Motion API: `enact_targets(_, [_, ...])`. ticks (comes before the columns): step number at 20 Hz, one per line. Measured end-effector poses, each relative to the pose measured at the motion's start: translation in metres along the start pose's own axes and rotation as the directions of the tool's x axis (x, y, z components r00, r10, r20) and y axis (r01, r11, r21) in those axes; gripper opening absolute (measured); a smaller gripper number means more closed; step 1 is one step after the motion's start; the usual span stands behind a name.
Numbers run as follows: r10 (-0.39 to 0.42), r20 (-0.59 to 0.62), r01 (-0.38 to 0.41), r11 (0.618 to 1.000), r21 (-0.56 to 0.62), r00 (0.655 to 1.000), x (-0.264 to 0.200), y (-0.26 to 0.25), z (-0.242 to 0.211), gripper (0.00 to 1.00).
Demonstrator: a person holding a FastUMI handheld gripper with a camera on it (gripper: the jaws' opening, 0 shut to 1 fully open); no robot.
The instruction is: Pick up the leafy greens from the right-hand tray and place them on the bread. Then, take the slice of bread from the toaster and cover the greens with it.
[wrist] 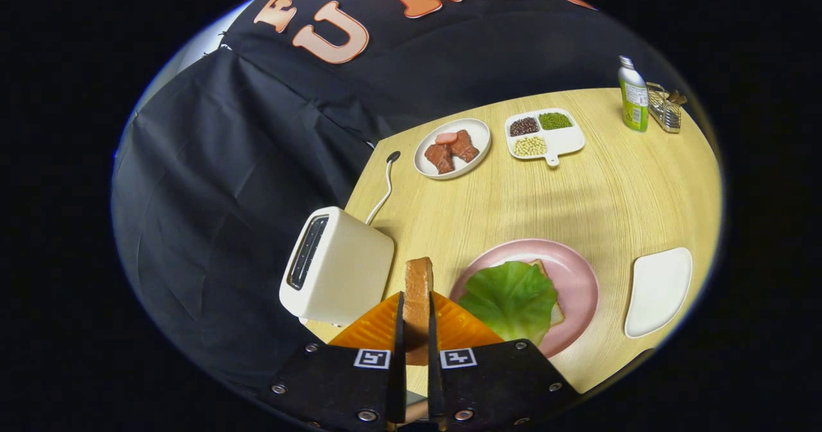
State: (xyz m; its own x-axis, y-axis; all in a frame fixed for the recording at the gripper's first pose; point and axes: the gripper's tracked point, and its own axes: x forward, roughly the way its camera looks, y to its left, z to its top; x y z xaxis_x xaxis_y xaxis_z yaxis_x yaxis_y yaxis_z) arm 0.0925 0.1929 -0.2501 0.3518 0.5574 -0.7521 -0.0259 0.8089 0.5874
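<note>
Bread slice (418,294) stands on edge, clamped between both fingers of your gripper (415,329). Toaster (337,266) sits just ahead-left; the leafy greens (510,298) on the pink plate (575,271) lie just ahead-right.

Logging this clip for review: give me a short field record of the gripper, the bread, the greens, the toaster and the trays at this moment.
gripper: fingers shut on bread slice, held upright on edge
greens: lettuce leaf lying on bottom bread, on pink plate
toaster: beside the held slice, slot looks empty
right tray: white tray beyond the plate
far table: meat plate, divided bean dish, bottle
stage: greens placed; top slice not yet over them
</note>
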Motion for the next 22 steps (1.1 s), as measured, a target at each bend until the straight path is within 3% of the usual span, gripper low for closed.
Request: enact_targets(22, [0.001,-0.058,0.0,1.0,0.019,0.998,0.019,-0.1,-0.03,0.14])
